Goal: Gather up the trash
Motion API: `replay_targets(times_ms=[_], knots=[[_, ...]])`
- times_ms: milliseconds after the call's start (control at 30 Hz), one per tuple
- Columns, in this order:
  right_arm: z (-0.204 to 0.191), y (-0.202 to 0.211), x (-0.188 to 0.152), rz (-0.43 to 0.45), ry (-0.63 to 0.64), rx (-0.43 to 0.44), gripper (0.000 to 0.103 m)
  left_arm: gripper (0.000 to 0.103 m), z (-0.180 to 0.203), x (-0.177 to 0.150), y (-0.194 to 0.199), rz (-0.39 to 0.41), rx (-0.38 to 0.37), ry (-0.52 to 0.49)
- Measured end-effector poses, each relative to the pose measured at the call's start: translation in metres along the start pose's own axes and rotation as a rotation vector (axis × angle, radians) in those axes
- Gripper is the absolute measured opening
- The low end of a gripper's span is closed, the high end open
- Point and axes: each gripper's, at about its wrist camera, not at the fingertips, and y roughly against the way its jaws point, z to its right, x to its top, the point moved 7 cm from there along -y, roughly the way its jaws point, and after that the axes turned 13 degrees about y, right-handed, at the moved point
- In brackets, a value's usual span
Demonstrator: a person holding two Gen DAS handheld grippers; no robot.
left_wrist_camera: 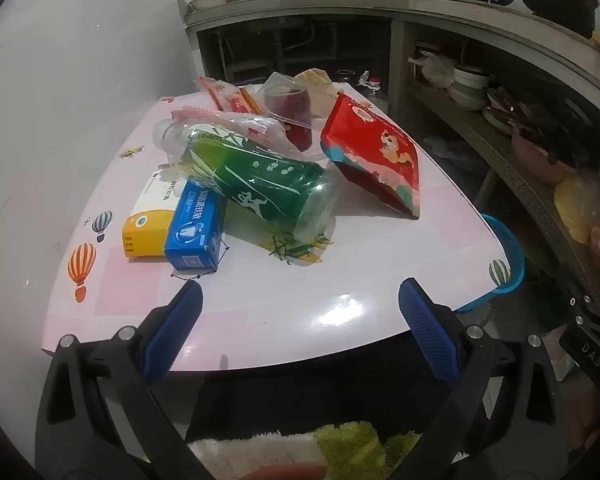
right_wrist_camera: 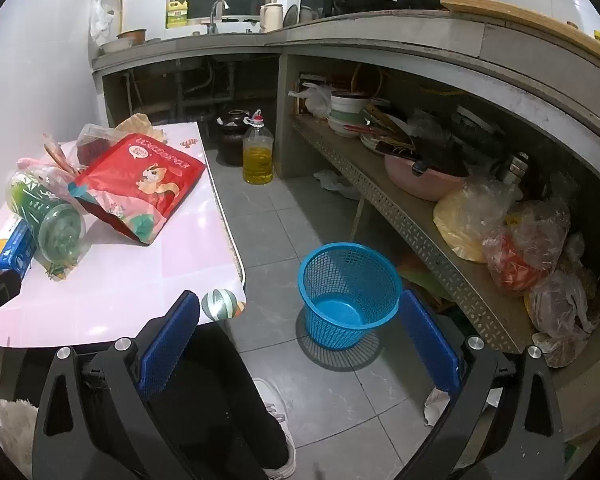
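Note:
Trash lies on a pink table (left_wrist_camera: 360, 280) (right_wrist_camera: 140, 280): a green plastic bottle (left_wrist_camera: 256, 184) (right_wrist_camera: 48, 212) on its side, a red snack bag (left_wrist_camera: 376, 152) (right_wrist_camera: 140, 176), a blue box (left_wrist_camera: 198, 228) (right_wrist_camera: 16, 248), a yellow-and-white box (left_wrist_camera: 150, 224) and clear wrappers (left_wrist_camera: 236, 120) behind. A blue mesh basket (right_wrist_camera: 348, 292) (left_wrist_camera: 508, 256) stands on the floor right of the table. My left gripper (left_wrist_camera: 300, 312) hangs open over the table's near edge, short of the boxes. Over the floor my right gripper (right_wrist_camera: 300, 328) is open and holds nothing, the basket just beyond it.
A concrete counter with a sink (right_wrist_camera: 220, 24) runs along the back and right. Its lower shelf (right_wrist_camera: 420, 216) holds bowls, a pink pan and plastic bags. An oil bottle (right_wrist_camera: 258, 156) and a dark jar (right_wrist_camera: 232, 136) stand on the tiled floor. A person's leg and shoe (right_wrist_camera: 276, 420) are below.

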Motion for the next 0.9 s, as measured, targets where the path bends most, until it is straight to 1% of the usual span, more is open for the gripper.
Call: replay_targets(times_ms=[233,267,333,900], knots=[[-0.001,0.0,0.0,0.001,0.002,-0.001,0.097,0.095,-0.002,0.0,0.003,-0.001,-0.008,0.011],[-0.002,0.0,0.0,0.0,0.002,-0.001,0.097,0.095,-0.008,0.0,-0.003,-0.005,0.009,0.005],[-0.001,-0.001,0.0,0.001,0.001,-0.001,0.097,0.095,-0.008,-0.001,-0.006,-0.011,0.014,0.011],[-0.002,-0.002,0.0,0.0,0.0,0.0,0.097,0.095,-0.009,0.0,-0.008,-0.017,0.016,0.013]])
